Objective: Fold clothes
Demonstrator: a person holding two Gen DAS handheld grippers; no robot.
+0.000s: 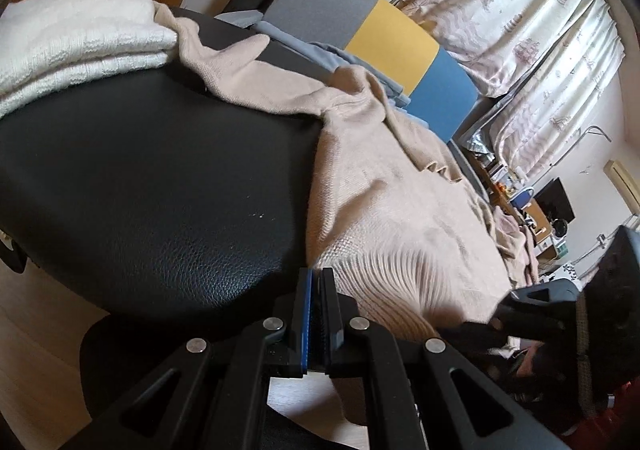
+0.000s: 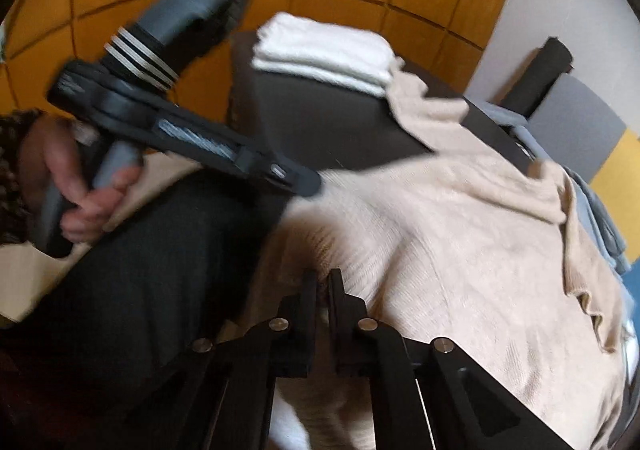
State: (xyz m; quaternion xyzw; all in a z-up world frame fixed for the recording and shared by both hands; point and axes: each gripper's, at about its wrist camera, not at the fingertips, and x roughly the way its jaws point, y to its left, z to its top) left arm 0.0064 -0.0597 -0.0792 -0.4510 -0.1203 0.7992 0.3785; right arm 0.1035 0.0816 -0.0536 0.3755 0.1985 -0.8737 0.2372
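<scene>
- Beige sweater (image 2: pixel 440 242) lies spread across the black leather seat (image 1: pixel 140 189) — one sleeve reaching up toward the folded white towel (image 2: pixel 324 49) at the far end.
- Left gripper (image 1: pixel 318 278) sits at the sweater's ribbed hem, jaws pressed together; whether cloth is caught between them I cannot tell.
- Right gripper (image 2: pixel 322 282) is down on the hem too, jaws narrow with beige knit between the fingertips — it looks pinched.
- The person's hand (image 2: pixel 80 193) wraps the left gripper's handle at the seat's edge.
- Blue cloth (image 1: pixel 340 61) lies bunched behind the sweater.
</scene>
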